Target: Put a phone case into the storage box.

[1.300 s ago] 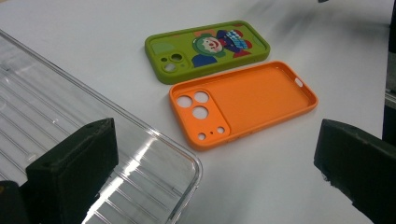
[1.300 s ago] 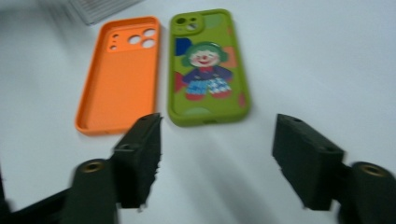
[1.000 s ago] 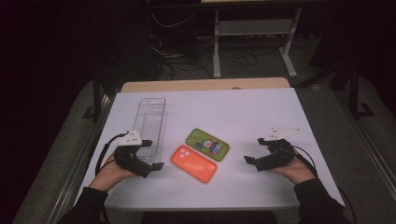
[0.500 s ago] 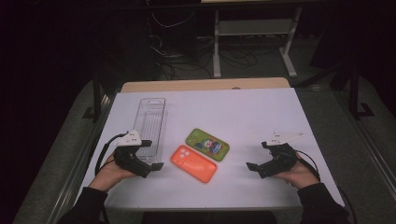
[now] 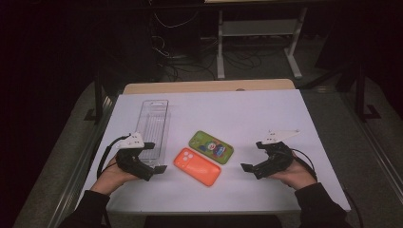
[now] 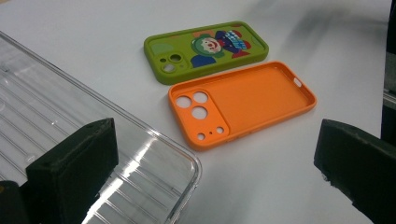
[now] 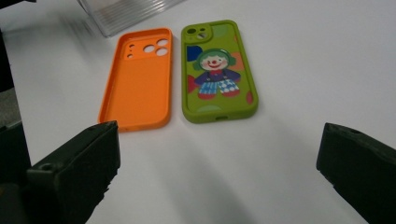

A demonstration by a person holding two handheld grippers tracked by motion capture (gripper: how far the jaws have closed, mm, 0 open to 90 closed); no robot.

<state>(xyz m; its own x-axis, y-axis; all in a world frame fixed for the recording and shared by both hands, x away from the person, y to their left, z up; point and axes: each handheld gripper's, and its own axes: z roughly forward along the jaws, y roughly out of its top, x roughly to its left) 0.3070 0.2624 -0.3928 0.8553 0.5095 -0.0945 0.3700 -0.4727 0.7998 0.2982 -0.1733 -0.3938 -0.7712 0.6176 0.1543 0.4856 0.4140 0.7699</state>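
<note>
- While both grippers hovered low over the table (image 5: 266, 109), each had its jaws spread wide with nothing between them: the left gripper (image 5: 153, 158) near the front end of the clear tray (image 5: 154, 124), the right gripper (image 5: 253, 156) out in the open on the other side.
- Between the 2 grippers lay 2 phone cases, side by side and nearly touching along their long edges.
- The orange case (image 6: 240, 103) lay hollow side up, its rim and camera holes showing; it was the nearer one to the left gripper and sat just beside the tray's front corner.
- The green case (image 7: 217, 70) lay printed side up, with a cartoon clown on it, just beyond the orange one toward the table's middle.
- Both cases looked light, thin and somewhat bendy, likely a soft rubbery plastic; neither seemed fragile.
- Lying flat, they would be hard to get under. The orange case's raised rim looked like the best place to pinch, across a long side wall or a short end.
- The green case gave less to grab, so its outer edge would probably need tipping up first.
- Open room was plentiful to the right and toward the far edge; the tray crowded the left side.
</note>
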